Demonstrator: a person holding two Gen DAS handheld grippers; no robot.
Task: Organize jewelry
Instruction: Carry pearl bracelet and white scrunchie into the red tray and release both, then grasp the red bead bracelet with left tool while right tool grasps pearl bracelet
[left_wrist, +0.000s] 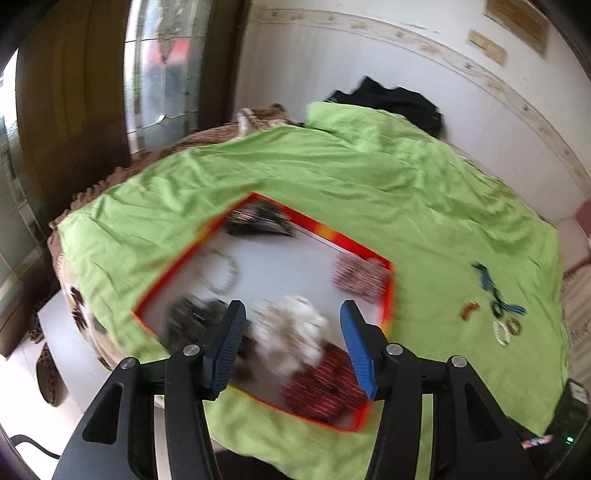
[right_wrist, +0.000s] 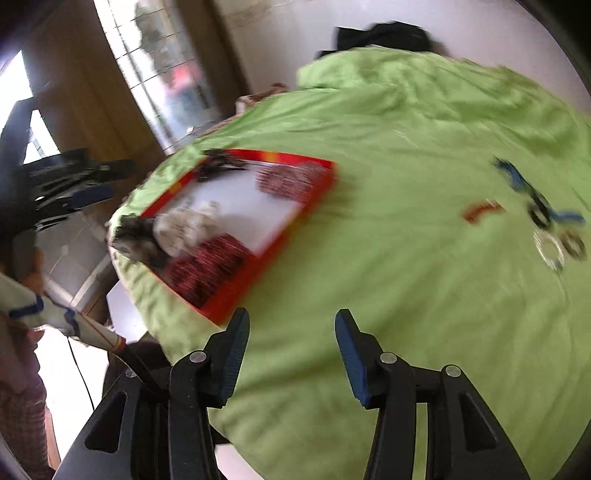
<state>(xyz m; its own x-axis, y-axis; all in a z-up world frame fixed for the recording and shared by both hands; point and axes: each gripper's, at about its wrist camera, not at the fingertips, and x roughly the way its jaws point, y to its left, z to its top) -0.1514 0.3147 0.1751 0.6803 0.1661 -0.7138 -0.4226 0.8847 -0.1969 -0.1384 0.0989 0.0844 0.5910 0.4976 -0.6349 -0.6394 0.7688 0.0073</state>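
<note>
A red-rimmed white tray (left_wrist: 388, 291) (right_wrist: 314, 195) lies on the green cloth (left_wrist: 332, 177) (right_wrist: 369, 258) and holds several heaps of jewelry: black, white, dark red and pink-red. My left gripper (left_wrist: 291, 314) hangs open above the tray's near side, over the white heap (left_wrist: 291, 332), nothing between its fingers. My right gripper (right_wrist: 291, 321) is open over bare cloth to the right of the tray. Loose pieces lie on the cloth at the right: a blue and black string (left_wrist: 495, 291) (right_wrist: 532, 199), a small red piece (left_wrist: 469, 309) (right_wrist: 484, 210) and pale rings (left_wrist: 506, 332) (right_wrist: 554, 251). Both views are blurred.
The cloth covers a round table. A black garment (left_wrist: 399, 99) (right_wrist: 384, 35) lies at its far edge. A wooden door and a glass panel stand at the left. The left gripper (right_wrist: 70, 184) and the person's sleeve (right_wrist: 29, 306) show at the left of the right wrist view.
</note>
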